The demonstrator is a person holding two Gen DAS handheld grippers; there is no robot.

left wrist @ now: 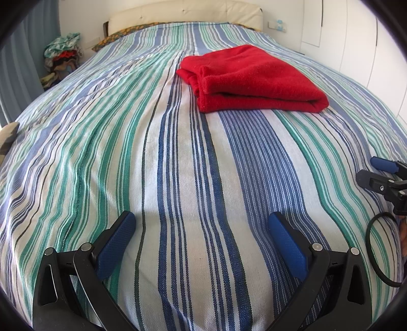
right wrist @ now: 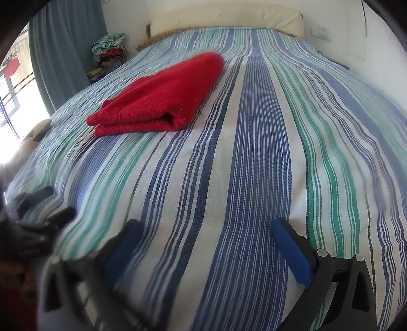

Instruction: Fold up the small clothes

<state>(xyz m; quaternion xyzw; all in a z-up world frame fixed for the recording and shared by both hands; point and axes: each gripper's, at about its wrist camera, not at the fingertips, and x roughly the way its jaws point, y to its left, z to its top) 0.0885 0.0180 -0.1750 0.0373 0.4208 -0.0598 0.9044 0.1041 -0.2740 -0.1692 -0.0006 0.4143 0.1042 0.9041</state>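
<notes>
A red garment (left wrist: 250,79) lies folded into a thick rectangle on the striped bedspread (left wrist: 178,157), well beyond my grippers. In the right wrist view the red garment (right wrist: 160,98) lies to the upper left. My left gripper (left wrist: 201,226) is open and empty, low over the near part of the bed. My right gripper (right wrist: 206,234) is also open and empty over the near bed. The right gripper also shows at the right edge of the left wrist view (left wrist: 381,175). The left gripper shows blurred at the left edge of the right wrist view (right wrist: 38,211).
A cream headboard (left wrist: 185,12) stands at the far end of the bed. A pile of mixed clothes (left wrist: 62,58) sits beside the bed at the far left. A grey-blue curtain (right wrist: 66,51) and a window are on the left. White cupboard doors (left wrist: 356,38) line the right wall.
</notes>
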